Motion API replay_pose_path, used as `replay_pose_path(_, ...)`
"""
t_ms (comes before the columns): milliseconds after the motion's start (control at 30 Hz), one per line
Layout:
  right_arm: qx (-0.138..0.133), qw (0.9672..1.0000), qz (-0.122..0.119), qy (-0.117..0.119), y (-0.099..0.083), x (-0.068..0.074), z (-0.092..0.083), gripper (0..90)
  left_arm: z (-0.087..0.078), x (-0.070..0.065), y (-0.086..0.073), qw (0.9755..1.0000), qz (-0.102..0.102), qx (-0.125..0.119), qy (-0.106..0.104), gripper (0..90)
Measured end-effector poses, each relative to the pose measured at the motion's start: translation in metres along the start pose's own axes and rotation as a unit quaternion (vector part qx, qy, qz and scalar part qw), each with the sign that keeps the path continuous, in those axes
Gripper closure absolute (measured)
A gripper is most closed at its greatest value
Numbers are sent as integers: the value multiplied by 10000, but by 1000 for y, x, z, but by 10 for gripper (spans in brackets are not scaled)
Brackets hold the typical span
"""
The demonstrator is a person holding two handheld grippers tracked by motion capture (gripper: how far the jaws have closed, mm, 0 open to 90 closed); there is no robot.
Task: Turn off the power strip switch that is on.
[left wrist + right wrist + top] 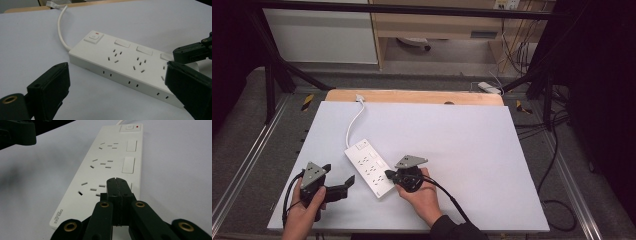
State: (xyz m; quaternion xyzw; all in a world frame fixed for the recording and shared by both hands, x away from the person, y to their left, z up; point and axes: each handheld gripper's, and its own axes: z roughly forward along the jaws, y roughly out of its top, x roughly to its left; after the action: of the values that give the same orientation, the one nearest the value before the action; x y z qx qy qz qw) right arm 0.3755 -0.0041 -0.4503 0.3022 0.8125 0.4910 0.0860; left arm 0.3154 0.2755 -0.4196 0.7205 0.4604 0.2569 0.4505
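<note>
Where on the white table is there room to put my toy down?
The widest bare patch of the white tabletop lies right of the white plastic power strip, up to the far wooden edge. Another lies left of its white cord. It is crowded near the front, where the open left gripper and shut right gripper flank the strip.

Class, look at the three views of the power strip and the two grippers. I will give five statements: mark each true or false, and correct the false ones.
1. The right gripper has its jaws shut together. True.
2. The left gripper is clamped on the power strip. False: its jaws stand apart, beside the strip, not on it.
3. The right gripper's tip is over the socket group nearest the strip's switch. False: it is over the strip's end farthest from the switch.
4. A white cable runs from the strip toward the table's far edge. True.
5. A plug sits in one socket. False: all the sockets in view are empty.
</note>
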Motion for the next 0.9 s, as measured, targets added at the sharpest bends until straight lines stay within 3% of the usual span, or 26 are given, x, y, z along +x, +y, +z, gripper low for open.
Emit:
replay_pose_path(533, -111, 9999, 127, -9, 9, -8, -6, 900, 0, 0, 0, 10000, 5, -11, 5, 62)
replay_pose_path(900, -289, 9993, 199, -145, 25, -16, -17, 764, 0, 0, 0, 10000, -3, -7, 3, 62)
